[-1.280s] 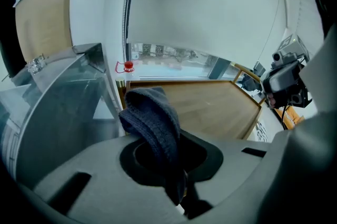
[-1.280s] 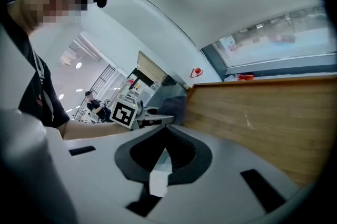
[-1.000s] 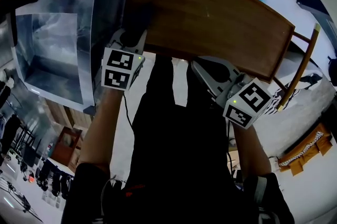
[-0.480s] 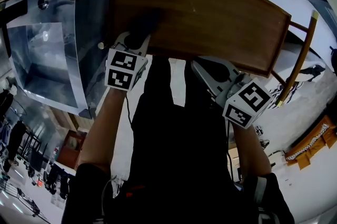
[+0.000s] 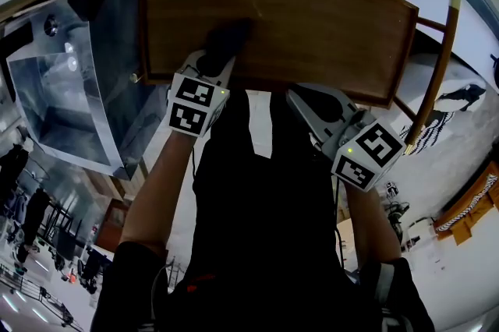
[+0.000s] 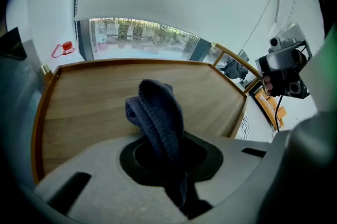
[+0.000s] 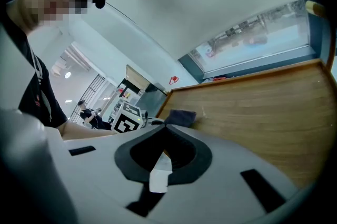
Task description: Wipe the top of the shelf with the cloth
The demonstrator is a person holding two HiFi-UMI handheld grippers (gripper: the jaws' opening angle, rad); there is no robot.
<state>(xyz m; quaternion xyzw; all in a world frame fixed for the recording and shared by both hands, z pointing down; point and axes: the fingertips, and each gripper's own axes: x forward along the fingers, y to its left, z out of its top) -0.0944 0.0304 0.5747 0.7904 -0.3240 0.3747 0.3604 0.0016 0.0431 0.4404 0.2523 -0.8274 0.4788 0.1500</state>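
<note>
On the wooden top of the shelf, near its front edge and towards its left end, the dark cloth was seen bunched and pressed to the wood. It was held by the left gripper, whose fingers were clenched on its lower fold, as shown in the left gripper view. The right gripper was held just off the front edge, apart from the wood, with its fingers drawn together on nothing. No streak, dust or damp trace could be made out on the surface, so the wiped part could not be told from the unwiped. From the cloth's position, the wiping was judged to be under way, with the far strip and the right half yet to be covered. A metal sink was seen beside the shelf's left end.
</note>
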